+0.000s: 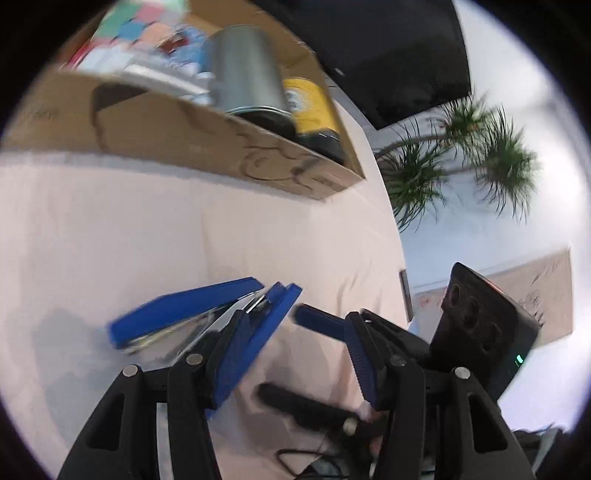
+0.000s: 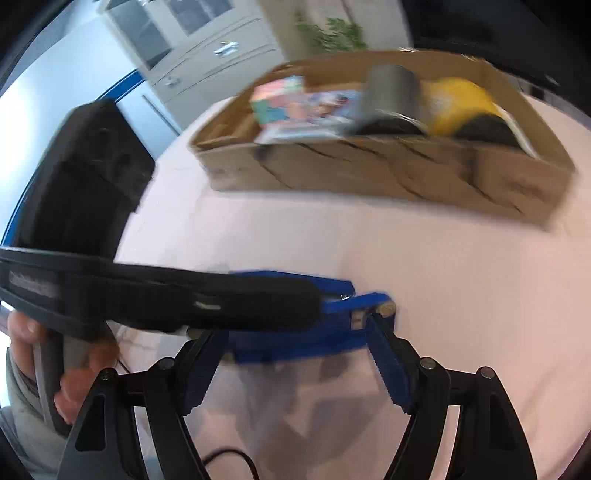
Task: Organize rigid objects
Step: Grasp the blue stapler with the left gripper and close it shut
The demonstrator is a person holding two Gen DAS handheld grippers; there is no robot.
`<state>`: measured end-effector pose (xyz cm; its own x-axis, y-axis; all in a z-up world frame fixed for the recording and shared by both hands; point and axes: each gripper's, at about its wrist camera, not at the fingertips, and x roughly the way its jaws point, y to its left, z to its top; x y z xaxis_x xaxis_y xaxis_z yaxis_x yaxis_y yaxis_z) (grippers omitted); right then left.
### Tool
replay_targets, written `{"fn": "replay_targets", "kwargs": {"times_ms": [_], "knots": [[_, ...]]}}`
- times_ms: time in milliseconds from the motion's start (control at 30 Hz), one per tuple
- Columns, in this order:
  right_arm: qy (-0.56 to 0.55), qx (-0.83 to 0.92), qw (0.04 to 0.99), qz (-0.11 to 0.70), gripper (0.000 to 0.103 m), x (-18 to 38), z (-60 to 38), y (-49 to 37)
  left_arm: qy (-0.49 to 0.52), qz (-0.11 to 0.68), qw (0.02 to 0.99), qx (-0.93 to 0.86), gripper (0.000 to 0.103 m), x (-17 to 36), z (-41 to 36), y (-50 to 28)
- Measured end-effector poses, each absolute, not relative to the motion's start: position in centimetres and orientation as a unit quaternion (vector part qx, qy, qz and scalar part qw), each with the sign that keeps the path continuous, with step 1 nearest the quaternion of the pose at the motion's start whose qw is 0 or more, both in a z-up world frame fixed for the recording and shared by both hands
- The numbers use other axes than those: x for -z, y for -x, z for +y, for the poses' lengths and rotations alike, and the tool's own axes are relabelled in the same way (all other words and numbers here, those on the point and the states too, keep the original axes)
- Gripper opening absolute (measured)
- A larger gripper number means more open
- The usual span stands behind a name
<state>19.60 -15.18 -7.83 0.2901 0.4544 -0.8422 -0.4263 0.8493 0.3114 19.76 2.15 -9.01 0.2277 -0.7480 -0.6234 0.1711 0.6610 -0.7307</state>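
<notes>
The left gripper (image 1: 295, 302), jaws released and empty, crowds the blue stapler (image 2: 295, 343), which lies near on the counter (image 2: 443, 277), spanned end to end by the right gripper (image 2: 299, 328). I cannot tell whether those jaws are clenched yet. Such a lengthwise hold could let the stapler swing open or slip on the way to the cardboard box (image 2: 369, 177). Pink cloth covers the counter; beyond stand a pale cabinet (image 2: 207, 48) far left and a plant (image 2: 332, 33).
</notes>
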Motion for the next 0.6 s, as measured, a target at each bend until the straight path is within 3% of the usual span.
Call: {"fn": "replay_targets", "kwargs": {"times_ms": [100,200,367,600], "knots": [[-0.013,-0.236,0.812,0.533,0.079,7.7,-17.9,-18.7,0.238,0.514,0.777,0.276,0.055,7.9,3.6,-18.9],[-0.050,-0.254,0.804,0.536,0.080,8.2,-18.3,-17.7,0.223,0.514,0.796,0.227,0.069,8.5,6.2,-19.1],[-0.078,-0.280,0.796,0.531,0.079,9.4,-17.0,-17.7,0.251,0.561,0.746,0.257,0.067,12.2,6.3,-21.1],[-0.092,-0.287,0.787,0.538,0.080,9.7,-16.8,-18.0,0.273,0.566,0.707,0.325,0.066,12.7,3.5,-19.7]]}}
